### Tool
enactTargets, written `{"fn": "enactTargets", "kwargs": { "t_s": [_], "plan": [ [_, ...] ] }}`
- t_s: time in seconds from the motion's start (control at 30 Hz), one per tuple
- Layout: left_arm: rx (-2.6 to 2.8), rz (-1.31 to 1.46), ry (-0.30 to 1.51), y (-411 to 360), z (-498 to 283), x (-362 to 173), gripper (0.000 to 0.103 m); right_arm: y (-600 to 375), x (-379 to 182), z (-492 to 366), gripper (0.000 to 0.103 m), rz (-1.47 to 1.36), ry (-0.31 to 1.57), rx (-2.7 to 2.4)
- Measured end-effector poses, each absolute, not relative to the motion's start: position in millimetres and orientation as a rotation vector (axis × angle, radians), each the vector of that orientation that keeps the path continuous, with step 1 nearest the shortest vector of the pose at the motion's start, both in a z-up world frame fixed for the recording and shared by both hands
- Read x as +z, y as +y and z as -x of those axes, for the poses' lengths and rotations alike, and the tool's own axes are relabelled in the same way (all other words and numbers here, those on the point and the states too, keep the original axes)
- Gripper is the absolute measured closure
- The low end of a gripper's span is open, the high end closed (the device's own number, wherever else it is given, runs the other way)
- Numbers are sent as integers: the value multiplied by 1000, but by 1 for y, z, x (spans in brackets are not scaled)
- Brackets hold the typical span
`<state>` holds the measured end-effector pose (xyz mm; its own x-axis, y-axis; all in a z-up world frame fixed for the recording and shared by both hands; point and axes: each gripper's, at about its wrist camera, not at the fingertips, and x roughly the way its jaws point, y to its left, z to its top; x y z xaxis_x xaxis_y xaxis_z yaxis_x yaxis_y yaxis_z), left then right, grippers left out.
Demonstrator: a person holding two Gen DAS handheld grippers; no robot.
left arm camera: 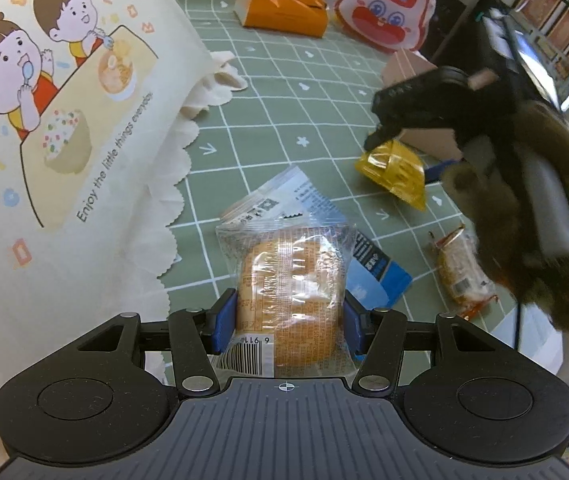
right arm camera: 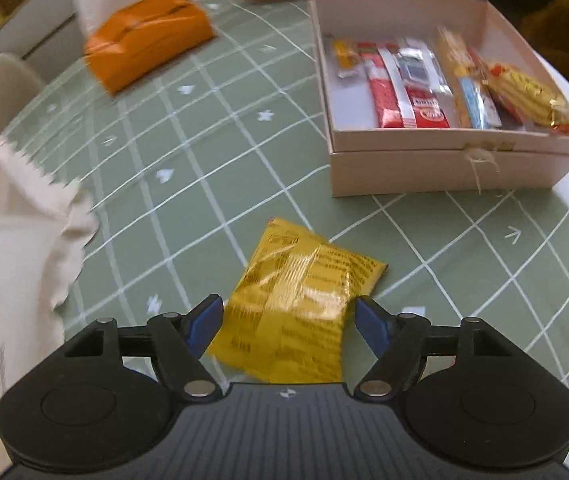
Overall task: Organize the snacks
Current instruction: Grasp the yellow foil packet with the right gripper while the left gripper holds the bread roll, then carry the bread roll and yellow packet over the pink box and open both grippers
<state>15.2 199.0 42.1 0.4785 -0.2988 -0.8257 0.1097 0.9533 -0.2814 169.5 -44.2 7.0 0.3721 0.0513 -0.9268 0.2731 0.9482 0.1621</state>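
Observation:
My left gripper (left arm camera: 289, 320) is shut on a clear-wrapped bread bun (left arm camera: 290, 284), held above the green checked tablecloth (left arm camera: 268, 128). My right gripper (right arm camera: 284, 320) has its blue pads on both sides of a yellow snack packet (right arm camera: 300, 300); the packet also shows in the left wrist view (left arm camera: 394, 170) under the right gripper (left arm camera: 380, 136). A white box (right arm camera: 444, 168) holding several snack bars stands beyond it. A blue packet (left arm camera: 380, 272) and a wrapped cake (left arm camera: 462, 272) lie on the cloth.
A cream cartoon-printed bag (left arm camera: 52, 120) fills the left. An orange tissue box (left arm camera: 284, 8) and a red-and-white rabbit bag (left arm camera: 384, 8) stand at the far side. The person's sleeve (left arm camera: 544, 216) is at the right.

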Motion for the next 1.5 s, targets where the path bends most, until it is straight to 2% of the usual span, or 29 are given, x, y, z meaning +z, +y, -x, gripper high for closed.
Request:
{"fn": "enactTargets", "kwargs": {
  "t_s": [0.1, 0.2, 0.4, 0.63, 0.9, 1.27, 1.5],
  "plan": [
    [-250, 185, 1051, 197, -15, 42, 45, -42, -7, -186, 30, -330, 1194, -180],
    [-258, 183, 1052, 196, -16, 41, 45, -30, -6, -187, 37, -232, 1188, -147],
    [-304, 186, 1055, 182, -25, 39, 45, -36, 22, -140, 39, -152, 1186, 59],
    [-428, 121, 1062, 114, -36, 41, 45, -106, 66, -71, 39, -86, 1072, 100],
    [-486, 109, 1072, 38, -61, 52, 45, -197, 63, -46, 39, -82, 1033, 66],
    [-426, 265, 996, -8, -164, 99, 45, -233, 88, -88, 39, -26, 887, 197],
    [-428, 307, 904, -27, -241, 136, 45, -250, 115, -161, 37, 7, 753, 281]
  ]
}}
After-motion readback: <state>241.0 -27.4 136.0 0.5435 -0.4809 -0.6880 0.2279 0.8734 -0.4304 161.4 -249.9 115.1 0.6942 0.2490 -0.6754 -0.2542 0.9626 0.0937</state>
